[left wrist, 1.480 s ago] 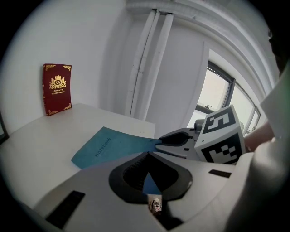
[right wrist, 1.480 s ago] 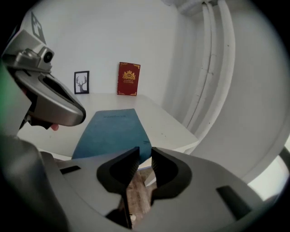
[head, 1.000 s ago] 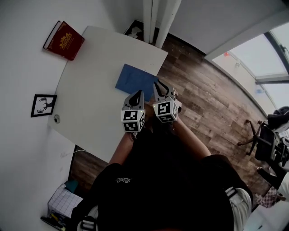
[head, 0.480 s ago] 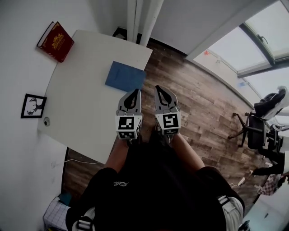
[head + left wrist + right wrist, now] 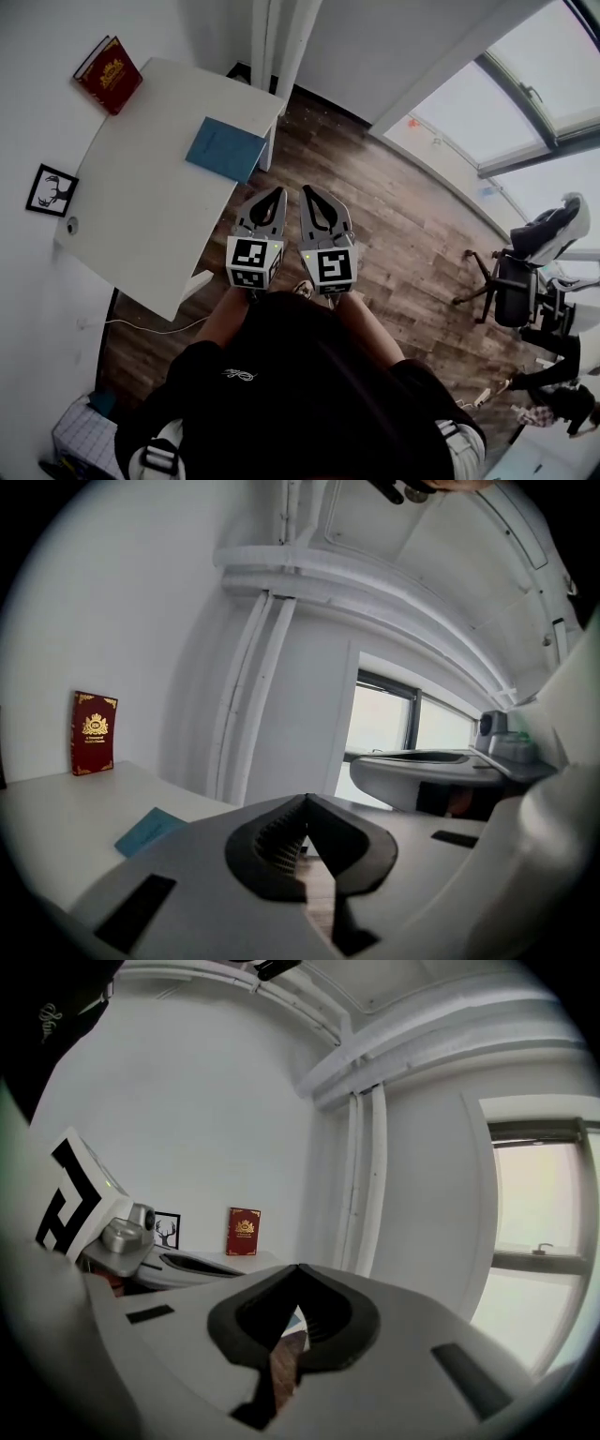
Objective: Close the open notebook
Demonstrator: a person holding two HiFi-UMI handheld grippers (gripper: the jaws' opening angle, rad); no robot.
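Closest in, the left gripper (image 5: 274,194) and right gripper (image 5: 309,192) are held side by side in front of the person's chest, above the wooden floor (image 5: 375,216) just off the right edge of the white table (image 5: 141,206). Both are clenched. In the left gripper view the left gripper (image 5: 305,797) has its tips meeting with nothing between them, and in the right gripper view the right gripper (image 5: 298,1267) is closed the same way, on nothing.

The blue notebook (image 5: 225,148) lies beyond the grippers and to their left, well apart from both. It is closed and flat on the far right part of the table, cover up, with one end near the table's right edge. Its long axis runs across the table, from left to right in the head view. I cannot tell which side the spine is on. In the left gripper view the notebook (image 5: 150,830) shows low and left of the jaws.

Farther off, a red book (image 5: 109,73) stands against the wall at the table's back, and a framed deer picture (image 5: 52,189) sits at the left.
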